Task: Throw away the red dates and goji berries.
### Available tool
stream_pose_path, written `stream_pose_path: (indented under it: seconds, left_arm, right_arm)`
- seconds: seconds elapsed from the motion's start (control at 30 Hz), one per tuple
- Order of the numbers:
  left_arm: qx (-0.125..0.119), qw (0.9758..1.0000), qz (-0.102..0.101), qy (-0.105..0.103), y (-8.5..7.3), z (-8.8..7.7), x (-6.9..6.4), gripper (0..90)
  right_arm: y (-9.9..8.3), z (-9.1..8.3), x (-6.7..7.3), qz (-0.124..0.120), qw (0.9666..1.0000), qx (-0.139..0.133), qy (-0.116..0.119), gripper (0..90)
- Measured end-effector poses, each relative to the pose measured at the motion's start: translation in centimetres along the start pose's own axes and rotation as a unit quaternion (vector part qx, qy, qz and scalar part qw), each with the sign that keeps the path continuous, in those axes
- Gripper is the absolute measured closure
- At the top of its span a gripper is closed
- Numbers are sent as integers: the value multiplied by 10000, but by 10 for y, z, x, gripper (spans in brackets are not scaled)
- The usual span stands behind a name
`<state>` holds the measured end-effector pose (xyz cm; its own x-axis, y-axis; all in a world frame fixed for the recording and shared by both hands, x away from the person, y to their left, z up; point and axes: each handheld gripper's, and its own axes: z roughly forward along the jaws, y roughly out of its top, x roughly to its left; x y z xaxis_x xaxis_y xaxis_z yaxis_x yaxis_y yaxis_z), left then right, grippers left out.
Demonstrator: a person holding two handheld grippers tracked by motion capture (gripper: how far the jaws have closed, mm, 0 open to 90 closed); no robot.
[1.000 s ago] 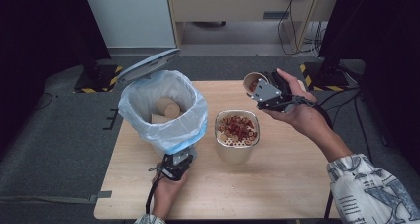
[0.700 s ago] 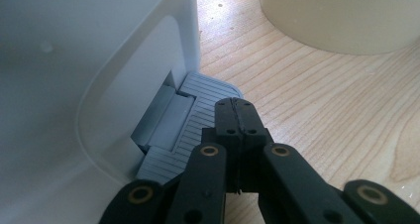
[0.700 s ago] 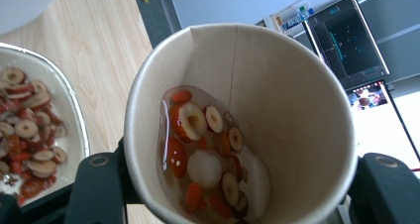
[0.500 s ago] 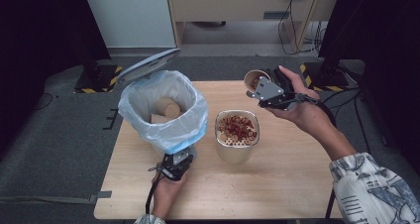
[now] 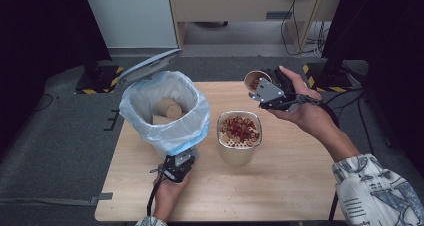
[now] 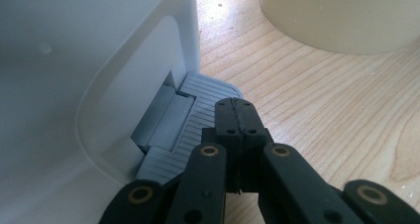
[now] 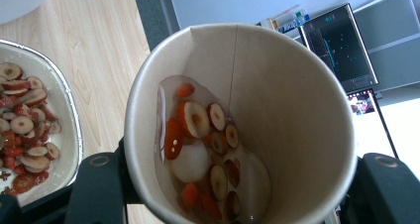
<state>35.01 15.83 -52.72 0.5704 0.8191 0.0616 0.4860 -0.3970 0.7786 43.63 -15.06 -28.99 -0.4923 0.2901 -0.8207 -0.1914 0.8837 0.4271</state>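
Keep the shut left claw (image 6: 235, 116) pressing the bin pedal (image 6: 190, 120) on the counter (image 5: 300, 186), lid up, and carry the tilted paper cup (image 5: 256, 79), gripped in the right claw (image 5: 265, 88), from above the strainer (image 5: 239, 136) across to the bin (image 5: 165, 116) without spilling leftovers.

On the wooden desk (image 5: 300, 186) we see a large cream bucket (image 5: 239, 147) full of dried red slices (image 5: 240, 128). Behind the desk stands a pale cabinet (image 5: 240, 3), with black cables (image 5: 292, 16) hanging.
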Motion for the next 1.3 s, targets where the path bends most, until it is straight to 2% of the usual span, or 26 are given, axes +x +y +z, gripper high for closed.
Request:
stream_pose_path:
  seconds: [0.47,0.7,0.73,0.8,0.93,1.07,1.3]
  left_arm:
    - [-5,10000,21,17,0,0,0,895]
    - [-5,10000,35,36,0,1,-1,895]
    - [-6,10000,26,29,0,1,-1,895]
    - [-5,10000,20,21,0,1,0,895]
    - [4,10000,6,5,0,0,0,895]
    - [4,10000,-3,4,0,0,0,895]
    - [5,10000,-40,2,1,1,0,895]
  right_arm:
    - [6,0,-1,-111,9999,54,40,354]
    - [8,0,0,-226,9997,39,-44,354]
    - [9,-1,0,-393,9991,92,-101,354]
    - [11,-1,2,-467,9988,108,-116,354]
    - [12,-1,4,-547,9983,125,-131,354]
    - [13,1,6,-739,9970,166,-155,355]
    - [17,-2,6,-860,9959,155,-219,354]
